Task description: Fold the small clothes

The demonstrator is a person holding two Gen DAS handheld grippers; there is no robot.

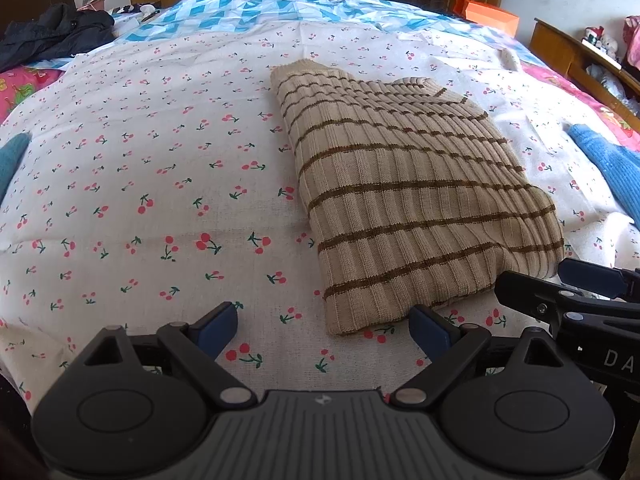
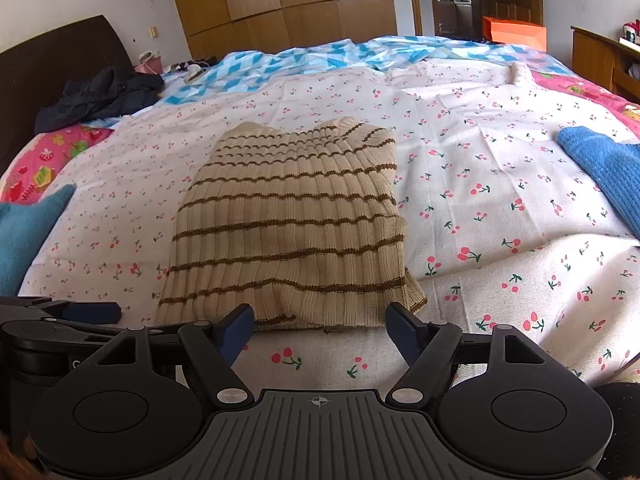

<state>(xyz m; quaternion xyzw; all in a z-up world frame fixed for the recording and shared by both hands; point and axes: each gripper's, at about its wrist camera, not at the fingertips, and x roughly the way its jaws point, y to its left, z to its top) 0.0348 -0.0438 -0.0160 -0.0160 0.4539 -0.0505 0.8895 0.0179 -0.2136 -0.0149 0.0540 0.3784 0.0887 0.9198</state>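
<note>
A beige ribbed sweater with brown stripes (image 1: pixel 404 196) lies folded into a rectangle on the cherry-print sheet (image 1: pixel 140 184). It also shows in the right wrist view (image 2: pixel 292 232). My left gripper (image 1: pixel 324 330) is open and empty, just before the sweater's near left corner. My right gripper (image 2: pixel 320 330) is open and empty, its fingertips right at the sweater's near edge. The right gripper shows at the right edge of the left wrist view (image 1: pixel 568 292). The left gripper shows at the left edge of the right wrist view (image 2: pixel 68 316).
A bright blue knit garment (image 2: pixel 604 168) lies at the right on the bed. A teal garment (image 2: pixel 28 232) lies at the left. A dark jacket (image 2: pixel 100 96) is heaped near the headboard. A blue patterned quilt (image 2: pixel 320 60) covers the far part.
</note>
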